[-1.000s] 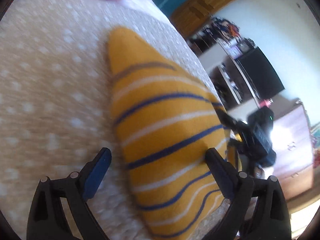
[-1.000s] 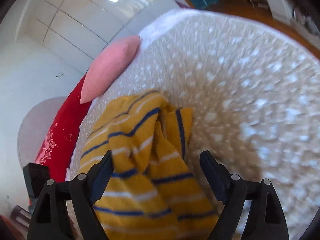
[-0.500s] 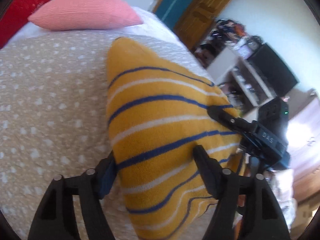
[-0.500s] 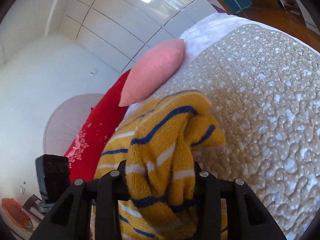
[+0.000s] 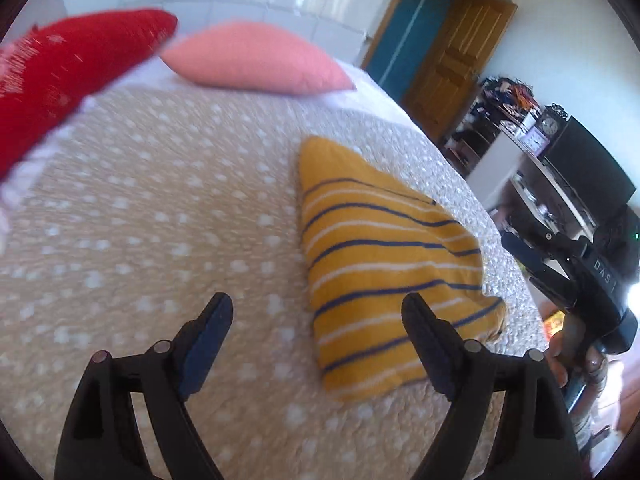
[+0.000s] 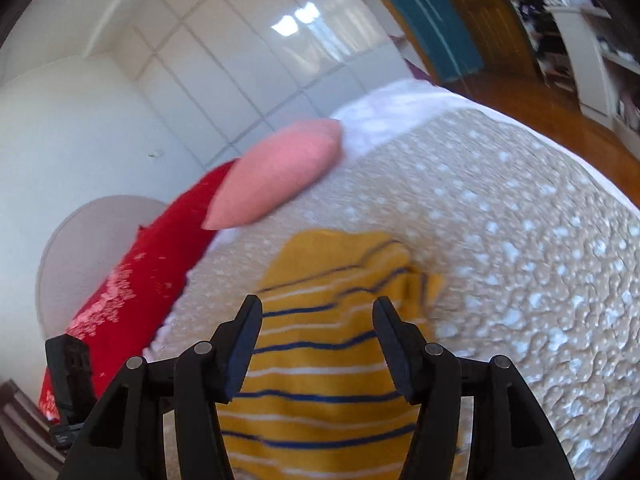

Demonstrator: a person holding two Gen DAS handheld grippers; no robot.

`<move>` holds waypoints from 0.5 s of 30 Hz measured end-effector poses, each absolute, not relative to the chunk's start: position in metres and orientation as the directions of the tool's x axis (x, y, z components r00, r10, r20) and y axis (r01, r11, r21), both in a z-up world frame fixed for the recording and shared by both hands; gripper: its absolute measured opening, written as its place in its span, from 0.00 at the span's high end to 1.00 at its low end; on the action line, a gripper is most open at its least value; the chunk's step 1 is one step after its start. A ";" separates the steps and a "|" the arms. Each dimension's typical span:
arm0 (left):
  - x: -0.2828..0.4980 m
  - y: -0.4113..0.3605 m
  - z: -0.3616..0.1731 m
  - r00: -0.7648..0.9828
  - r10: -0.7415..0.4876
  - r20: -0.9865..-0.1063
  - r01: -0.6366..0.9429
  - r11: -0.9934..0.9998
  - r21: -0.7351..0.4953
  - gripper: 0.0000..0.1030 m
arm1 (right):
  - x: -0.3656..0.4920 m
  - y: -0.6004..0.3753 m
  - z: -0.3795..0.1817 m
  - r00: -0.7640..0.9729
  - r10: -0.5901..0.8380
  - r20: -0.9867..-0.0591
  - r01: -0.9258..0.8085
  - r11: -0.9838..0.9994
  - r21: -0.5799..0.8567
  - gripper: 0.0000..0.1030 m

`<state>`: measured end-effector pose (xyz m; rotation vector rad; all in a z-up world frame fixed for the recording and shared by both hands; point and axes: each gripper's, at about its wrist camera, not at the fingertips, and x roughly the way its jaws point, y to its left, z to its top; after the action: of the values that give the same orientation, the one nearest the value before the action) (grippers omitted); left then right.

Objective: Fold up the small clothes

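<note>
Hovering over the bed, the left tool (image 5: pixel 316 344) stood wide with nothing between its fingers; its jaws had just been opening after a brief squeeze, and the bare quilt showed through the gap. The right tool (image 6: pixel 316 344) sat at a middling width, its jaws also just opening, with the yellow striped garment (image 5: pixel 384 264) visible below and beyond the fingers but no pad pressing on it. In the left wrist view the right tool appeared at the far right edge, clear of the cloth, gripped by a person's hand (image 5: pixel 576 360).

The garment lay on the beige spotted quilt (image 5: pixel 160 208), near the right-hand edge of the bed, already doubled over into a rough wedge, with one edge rumpled and a small flap sticking out on the side facing the right tool. A pink pillow (image 5: pixel 256 60) and a red pillow (image 5: pixel 68 68) sat well apart from it at the head of the bed.

Step in hand looked like release after a fold. Next move probably called for regrasping the loose rumpled edge and folding again, or smoothing it flat.
</note>
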<state>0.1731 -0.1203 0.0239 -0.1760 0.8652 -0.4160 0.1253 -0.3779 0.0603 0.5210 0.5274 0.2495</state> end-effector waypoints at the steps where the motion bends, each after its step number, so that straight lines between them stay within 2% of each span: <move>1: 0.154 -0.114 0.031 0.622 -0.375 -0.687 0.264 0.927 -0.266 0.16 | 0.125 -0.370 0.062 0.824 0.390 -0.411 -0.122 0.830 0.544 0.38; 4: 0.113 -0.095 0.049 0.722 -0.264 -0.639 0.225 0.964 -0.143 0.13 | 0.124 -0.347 0.031 0.762 0.437 -0.477 -0.119 0.820 0.561 0.38; 6: 0.093 -0.088 0.059 0.785 -0.190 -0.590 0.186 0.980 -0.067 0.09 | 0.126 -0.345 0.006 0.743 0.360 -0.563 -0.028 0.858 0.512 0.39; 7: 0.082 -0.086 0.065 0.817 -0.155 -0.556 0.163 0.986 -0.036 0.05 | 0.121 -0.347 -0.001 0.751 0.306 -0.585 0.011 0.881 0.474 0.45; 8: 0.073 -0.082 0.072 0.843 -0.124 -0.523 0.138 0.990 -0.013 0.00 | 0.112 -0.351 -0.001 0.765 0.252 -0.592 0.051 0.894 0.446 0.46; 11: 0.043 -0.073 0.088 0.909 -0.025 -0.417 0.042 0.999 0.031 0.00 | 0.084 -0.365 0.002 0.794 0.199 -0.575 0.115 0.879 0.463 0.43; 15: 0.023 -0.072 0.102 0.926 -0.055 -0.374 0.056 0.998 -0.009 0.00 | 0.041 -0.365 0.011 0.821 0.161 -0.547 0.149 0.865 0.478 0.38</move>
<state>0.0230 -0.0722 0.1019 0.0016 0.3837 -0.0569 0.0409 -0.3654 0.0107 0.5336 0.6144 0.0064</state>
